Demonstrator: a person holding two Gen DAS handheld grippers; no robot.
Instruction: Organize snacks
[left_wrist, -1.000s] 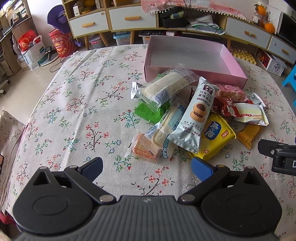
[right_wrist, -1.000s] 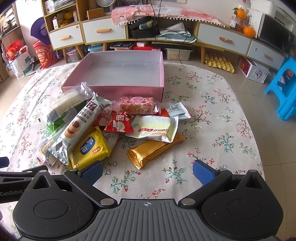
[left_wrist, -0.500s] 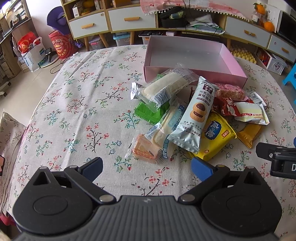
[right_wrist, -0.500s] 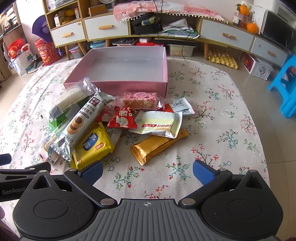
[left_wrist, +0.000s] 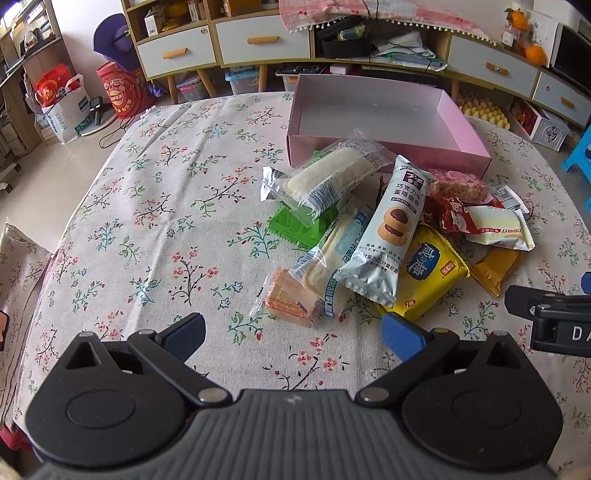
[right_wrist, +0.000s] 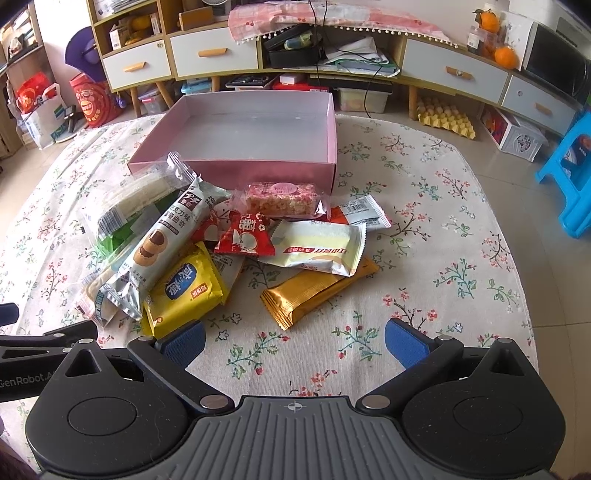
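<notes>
A pile of wrapped snacks lies on the floral tablecloth in front of an empty pink box (left_wrist: 373, 110) (right_wrist: 255, 125). In the pile are a yellow packet (left_wrist: 424, 273) (right_wrist: 184, 291), a grey cookie pack (left_wrist: 388, 229) (right_wrist: 155, 251), a gold bar (right_wrist: 317, 291), a clear cake pack (left_wrist: 325, 177), a green packet (left_wrist: 299, 225) and a red packet (right_wrist: 245, 236). My left gripper (left_wrist: 291, 334) is open and empty, just short of the pile. My right gripper (right_wrist: 293, 339) is open and empty, near the gold bar.
The round table's edge (right_wrist: 524, 295) drops off to the right, with a blue stool (right_wrist: 569, 177) beyond. A low cabinet with drawers (left_wrist: 258, 37) stands behind the table. The right gripper's arm shows at the right of the left wrist view (left_wrist: 550, 314).
Both grippers have moved slightly toward the pile. The right wrist view has shifted so the pile and box sit a little farther right. Nothing has been picked up.
</notes>
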